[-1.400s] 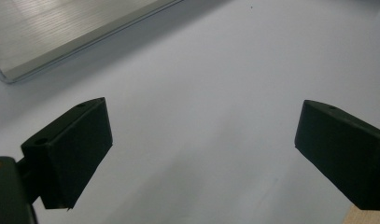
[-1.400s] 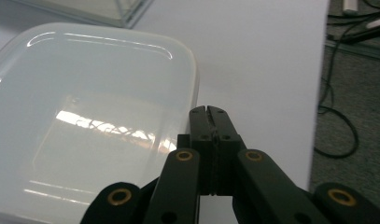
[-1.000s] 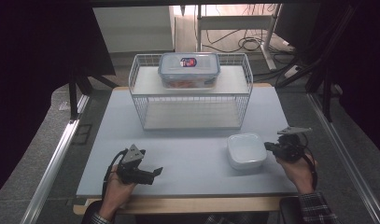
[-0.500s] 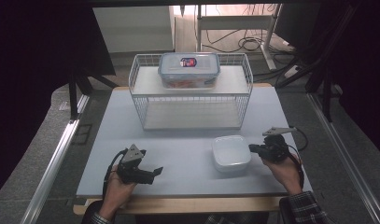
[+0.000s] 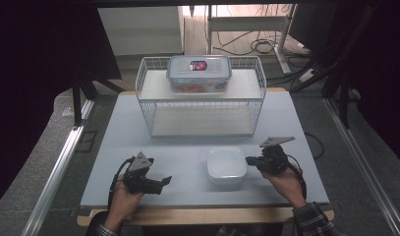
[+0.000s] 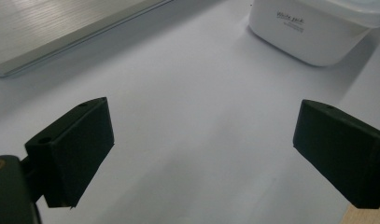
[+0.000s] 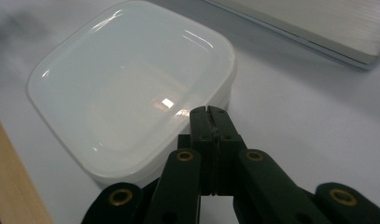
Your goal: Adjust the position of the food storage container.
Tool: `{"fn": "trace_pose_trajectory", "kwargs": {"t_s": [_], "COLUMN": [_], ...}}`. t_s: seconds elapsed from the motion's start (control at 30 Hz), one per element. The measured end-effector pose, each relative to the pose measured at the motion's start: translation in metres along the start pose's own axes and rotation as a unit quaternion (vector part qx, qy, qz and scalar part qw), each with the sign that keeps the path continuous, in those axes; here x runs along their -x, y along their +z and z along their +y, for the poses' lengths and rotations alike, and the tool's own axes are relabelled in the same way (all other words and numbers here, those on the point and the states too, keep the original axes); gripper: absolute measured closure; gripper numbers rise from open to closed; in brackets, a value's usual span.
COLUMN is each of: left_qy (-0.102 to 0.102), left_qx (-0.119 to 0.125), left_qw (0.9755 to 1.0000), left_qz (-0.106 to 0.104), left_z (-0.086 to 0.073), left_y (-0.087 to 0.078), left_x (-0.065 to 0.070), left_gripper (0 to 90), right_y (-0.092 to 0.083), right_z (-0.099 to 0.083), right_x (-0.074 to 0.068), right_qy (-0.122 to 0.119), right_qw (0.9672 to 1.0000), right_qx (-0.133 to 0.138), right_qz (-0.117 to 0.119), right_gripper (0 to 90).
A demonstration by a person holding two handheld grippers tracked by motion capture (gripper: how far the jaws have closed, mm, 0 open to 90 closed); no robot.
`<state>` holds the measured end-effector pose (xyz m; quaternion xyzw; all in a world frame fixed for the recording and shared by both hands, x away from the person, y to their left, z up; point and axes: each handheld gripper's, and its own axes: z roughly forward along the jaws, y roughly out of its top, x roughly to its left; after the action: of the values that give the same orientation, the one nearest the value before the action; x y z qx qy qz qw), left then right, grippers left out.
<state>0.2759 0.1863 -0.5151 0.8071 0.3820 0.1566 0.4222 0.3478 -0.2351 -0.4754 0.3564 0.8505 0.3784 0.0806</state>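
Right hand-held gripper (image 7: 210,112), clenched empty, touches the white container (image 5: 226,166), lying flat, lid up, roughly square.

**White lidded box at right jaws' tips**

White box (image 5: 226,166): square plastic container with rounded corners, glossy white lid on, sitting flat and upright on the table. In the right gripper view it (image 7: 131,84) lies directly ahead of the right gripper (image 7: 210,114), whose pressed-together jaws have their tips at the box's near edge, at lid-rim height; touching or just short, cannot tell. In the left gripper view it (image 6: 313,28) sits well ahead of the left gripper (image 6: 201,140), off toward the jaw at the picture's right, apart from both pads; small grey lettering shows on its side wall.
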Motion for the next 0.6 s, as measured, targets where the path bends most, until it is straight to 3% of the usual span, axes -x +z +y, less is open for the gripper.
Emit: {"fn": "trace_pose_trajectory", "kwargs": {"t_s": [0.23, 0.6], "left_qy": [0.001, 0.003], "left_qx": [-0.004, -0.005], "left_qw": [1.0, 1.0], "left_qz": [-0.002, -0.004], "left_z": [0.0, 0.001], "left_y": [0.001, 0.001], "left_x": [0.0, 0.001], "left_gripper": [4.8, 4.8], "right_y": [0.013, 0.025], "right_z": [0.007, 0.013], "right_x": [-0.016, -0.029], "right_qy": [-0.015, -0.024], "right_qw": [0.9997, 0.999], "right_qx": [0.004, 0.012], "right_qz": [0.02, 0.037], "right_gripper": [89.4, 89.3]}}
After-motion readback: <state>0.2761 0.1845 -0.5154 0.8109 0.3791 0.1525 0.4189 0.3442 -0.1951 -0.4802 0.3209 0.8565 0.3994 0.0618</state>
